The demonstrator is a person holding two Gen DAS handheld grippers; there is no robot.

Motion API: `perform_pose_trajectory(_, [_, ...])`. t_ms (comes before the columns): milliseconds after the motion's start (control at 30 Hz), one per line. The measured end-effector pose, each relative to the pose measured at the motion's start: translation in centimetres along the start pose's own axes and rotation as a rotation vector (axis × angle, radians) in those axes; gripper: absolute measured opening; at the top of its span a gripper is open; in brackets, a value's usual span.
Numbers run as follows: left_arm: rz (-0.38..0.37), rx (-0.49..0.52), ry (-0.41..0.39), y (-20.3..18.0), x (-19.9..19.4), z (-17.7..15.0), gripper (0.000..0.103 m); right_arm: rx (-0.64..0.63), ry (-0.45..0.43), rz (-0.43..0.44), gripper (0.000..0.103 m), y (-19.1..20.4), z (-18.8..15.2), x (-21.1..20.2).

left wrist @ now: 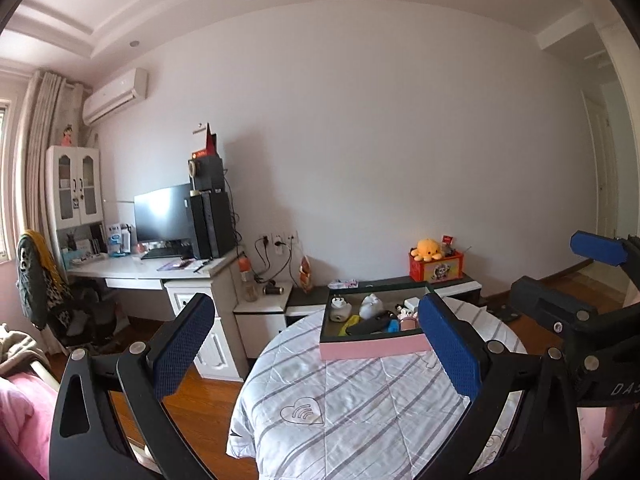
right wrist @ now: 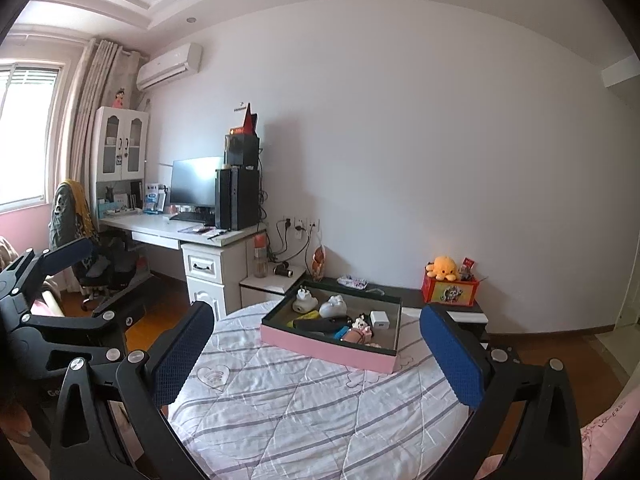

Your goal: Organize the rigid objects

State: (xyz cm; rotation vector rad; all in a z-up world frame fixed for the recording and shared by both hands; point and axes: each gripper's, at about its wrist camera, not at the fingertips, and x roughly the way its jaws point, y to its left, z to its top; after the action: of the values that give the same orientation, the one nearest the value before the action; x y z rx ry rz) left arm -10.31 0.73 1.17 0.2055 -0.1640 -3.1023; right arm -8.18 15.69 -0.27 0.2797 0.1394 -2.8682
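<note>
Both the left gripper (left wrist: 320, 344) and right gripper (right wrist: 316, 356) gape wide, empty, above the quilt's (right wrist: 304, 408) bare near half; the pink tray (right wrist: 320, 346) sits at its far edge, contents jumbled and indistinct.

One pink tray (right wrist: 328, 350) on the striped quilt (right wrist: 304, 408), toward its far edge. Inside: one white charger cube (right wrist: 380, 320), two white figurines (right wrist: 335, 306), one yellow item (right wrist: 306, 317), one black item (right wrist: 322, 325), one pink pig toy (right wrist: 357, 334). Two grippers: left gripper (left wrist: 316, 344), right gripper (right wrist: 316, 356).
</note>
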Motion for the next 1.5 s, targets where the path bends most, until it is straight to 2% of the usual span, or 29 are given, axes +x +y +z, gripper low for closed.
perform_pose_trajectory(267, [-0.008,-0.031,-0.064,0.6,-3.6,0.7,0.103,-0.034,-0.067,-0.048,0.103,1.4,0.7,-3.5])
perform_pose_trajectory(467, [-0.047,-0.065,-0.098,1.0,-5.8,0.7,0.103,-0.036,-0.103,-0.049,0.103,1.9,1.1,-6.0])
perform_pose_trajectory(700, [-0.038,-0.053,-0.138,0.7,-8.5,0.4,0.103,-0.042,-0.126,-0.058,0.103,2.3,0.8,-8.1])
perform_pose_trajectory(900, [0.006,-0.035,-0.191,0.7,-10.5,0.1,0.103,-0.049,-0.14,-0.068,0.103,2.9,0.7,-9.2])
perform_pose_trajectory(1233, [-0.009,-0.055,-0.234,1.3,-11.0,-0.3,0.103,-0.046,-0.198,-0.069,0.103,3.3,0.6,-10.1])
perform_pose_trajectory(1500, [0.001,-0.042,-0.2,1.3,-10.3,-0.7,0.103,-0.026,-0.192,-0.058,0.103,3.1,-0.3,-9.5])
